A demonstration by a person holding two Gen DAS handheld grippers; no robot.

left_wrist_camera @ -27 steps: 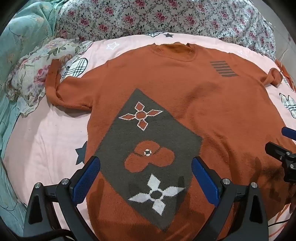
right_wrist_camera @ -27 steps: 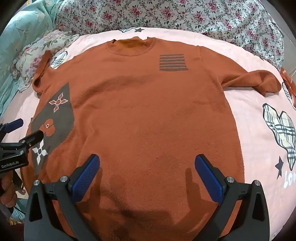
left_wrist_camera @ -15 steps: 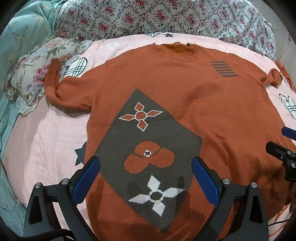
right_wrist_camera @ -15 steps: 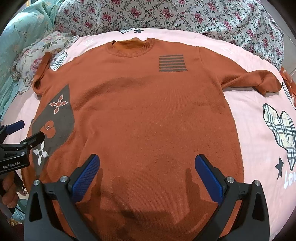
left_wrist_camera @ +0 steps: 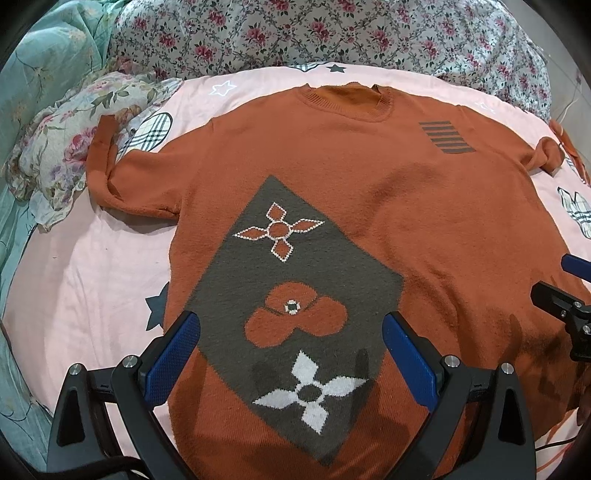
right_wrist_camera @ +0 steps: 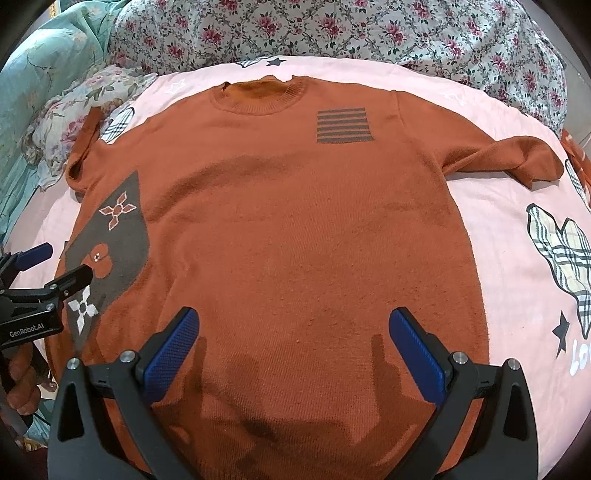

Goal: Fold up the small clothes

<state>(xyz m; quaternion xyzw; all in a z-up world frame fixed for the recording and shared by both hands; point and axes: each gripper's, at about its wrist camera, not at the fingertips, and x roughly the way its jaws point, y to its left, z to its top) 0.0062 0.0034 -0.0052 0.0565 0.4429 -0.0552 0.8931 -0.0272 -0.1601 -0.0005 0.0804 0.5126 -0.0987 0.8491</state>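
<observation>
Blue-padded fingers of the left gripper (left_wrist_camera: 291, 343) stand spread wide, gripping nothing, poised over the grey diamond panel (left_wrist_camera: 291, 295) at the near left of the orange sweater (left_wrist_camera: 424, 206). Whether the pads touch the knit cannot be told. The right gripper (right_wrist_camera: 293, 339) is likewise spread wide and empty, its fingers over the plain orange knit near the hem, with their shadows falling on the cloth just below.

The sweater lies flat and face up on a pink bedsheet (right_wrist_camera: 517, 266), collar at the far side, hem nearest the cameras. Its knit is fine-ribbed and slightly pilled. The panel carries an outlined four-petal flower, an orange poppy shape and a white four-petal flower. A block of dark stripes (right_wrist_camera: 344, 125) sits on the chest at right. The left sleeve (left_wrist_camera: 107, 170) is bent back on itself; the right sleeve (right_wrist_camera: 517, 158) is crumpled at its end.

A floral quilt (left_wrist_camera: 332, 33) lies bunched along the far edge, a teal blanket (left_wrist_camera: 40, 74) at far left.
</observation>
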